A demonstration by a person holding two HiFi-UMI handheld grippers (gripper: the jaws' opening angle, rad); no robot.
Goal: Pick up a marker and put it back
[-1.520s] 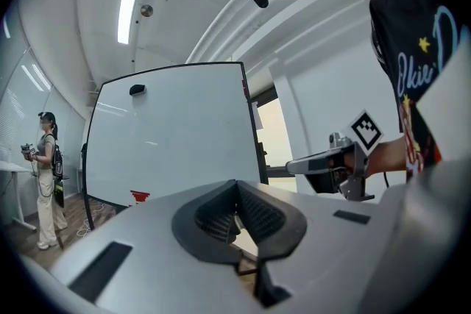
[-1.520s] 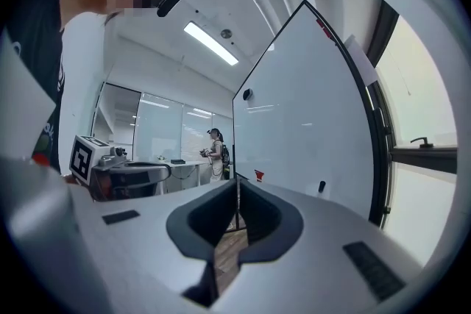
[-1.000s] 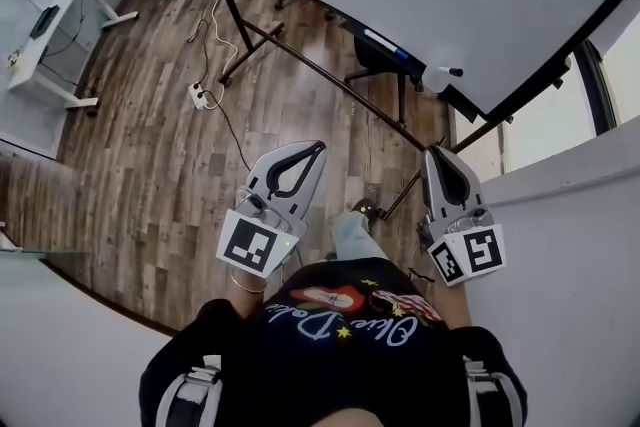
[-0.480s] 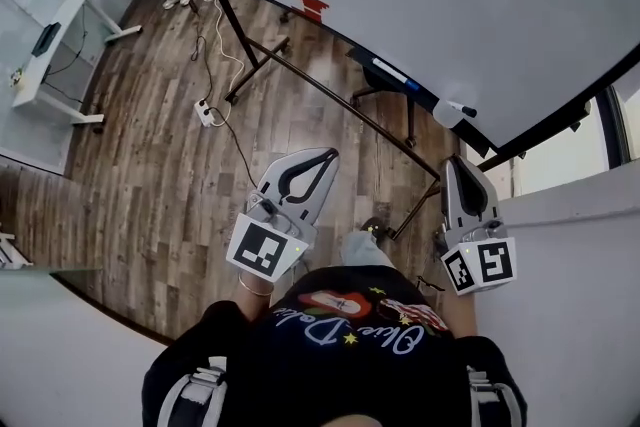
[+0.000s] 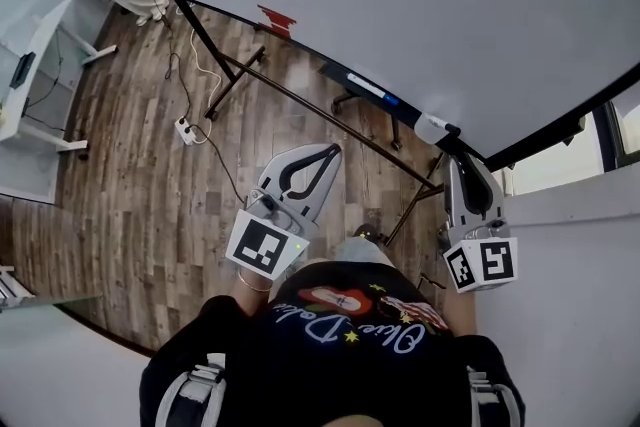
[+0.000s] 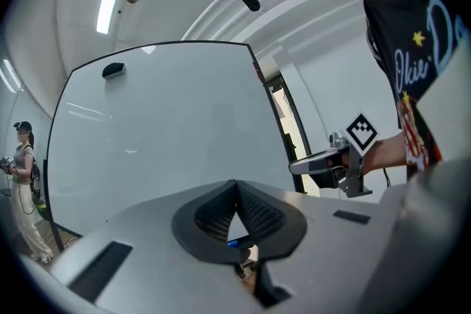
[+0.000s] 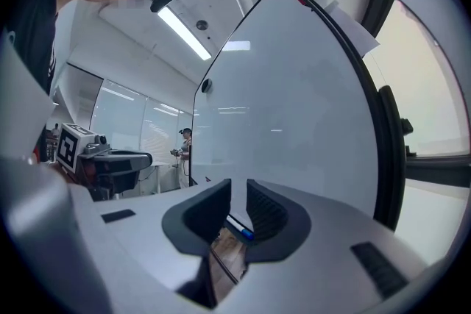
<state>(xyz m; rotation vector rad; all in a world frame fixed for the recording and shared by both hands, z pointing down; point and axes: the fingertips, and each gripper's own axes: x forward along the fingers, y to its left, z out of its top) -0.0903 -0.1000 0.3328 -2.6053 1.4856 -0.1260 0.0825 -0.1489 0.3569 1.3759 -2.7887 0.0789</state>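
**Right jaws part as the person closes on the whiteboard**

The whiteboard [image 5: 400, 5] fills more of the head view than it did a second ago, and both grippers have come nearer to its lower edge. The marker [image 5: 366, 86], white with a blue cap, lies along that lower edge, left of the board's bottom corner. Nothing touches it.

The right gripper [image 5: 463, 162] points level at the bottom corner of the whiteboard. Its jaws have just been opening from shut and now stand a narrow gap apart with nothing between the pads. In the right gripper view the marker shows through that gap, but it is farther off against the board, not in the grip.

The left gripper [image 5: 332, 152] is held back from the whiteboard, well apart from the marker. Its tips are pressed together and it is empty.

This reads as the approach before the pick, with the right gripper getting ready to take the marker. A white object with a dark tip [image 5: 434, 127] sits at the board's bottom corner, just beside the right jaw tips and closer to them than the marker. The gripper will likely have to shift left along the edge.
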